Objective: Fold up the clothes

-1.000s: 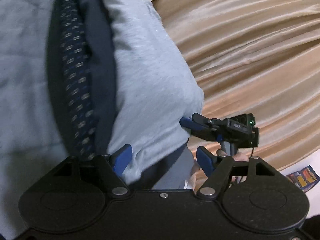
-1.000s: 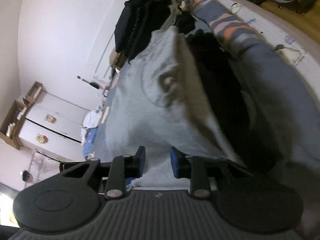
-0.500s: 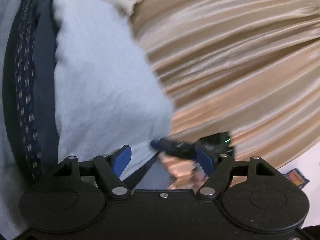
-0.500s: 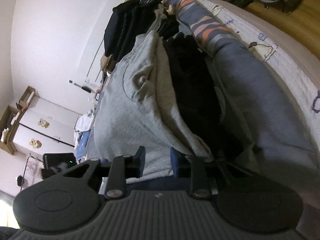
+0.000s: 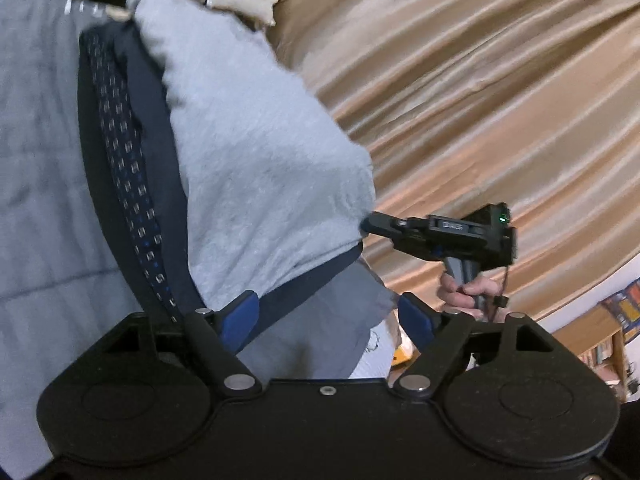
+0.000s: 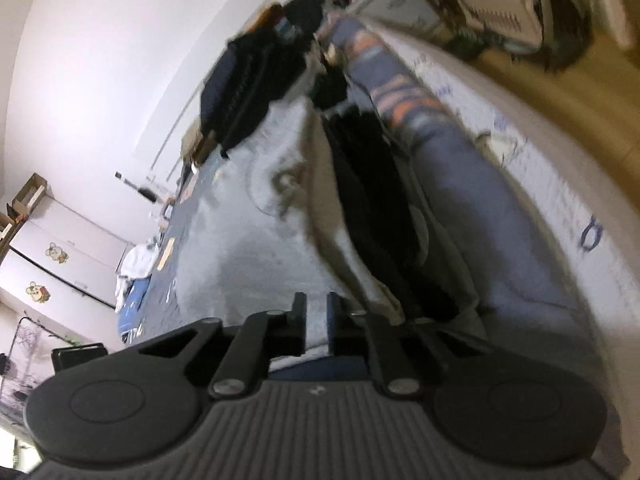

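Since a second ago the right gripper (image 6: 316, 322) has narrowed, its two dark fingers now pinching a fold of the grey sweatshirt (image 6: 248, 248) where before they stood a little further apart around it; the right wrist view has also gone blurrier and swung to show more of the wooden floor (image 6: 560, 92); in the left wrist view the right gripper (image 5: 370, 224), half a second ago low and smeared behind the left tool's finger, now sits clear against the tan curtain (image 5: 480, 100), its tip at the sweatshirt's (image 5: 260, 184) corner, the right hand (image 5: 466, 294) wrapped on its handle. The left gripper (image 5: 326, 316) stands spread wide, blue pads either side of hanging cloth; whether either pad touches the fabric cannot be told. The sweatshirt hangs lifted between the two tools, with a navy patterned garment (image 5: 128, 184) beside it over the pale grey quilt (image 5: 36, 160). A white cupboard (image 6: 52, 248) stands closed, contents hidden. The dark clothes pile (image 6: 256, 76) and striped cloth (image 6: 400, 96) on the bed are too blurred to name; the lower sweatshirt edge is hidden behind both tool bodies.
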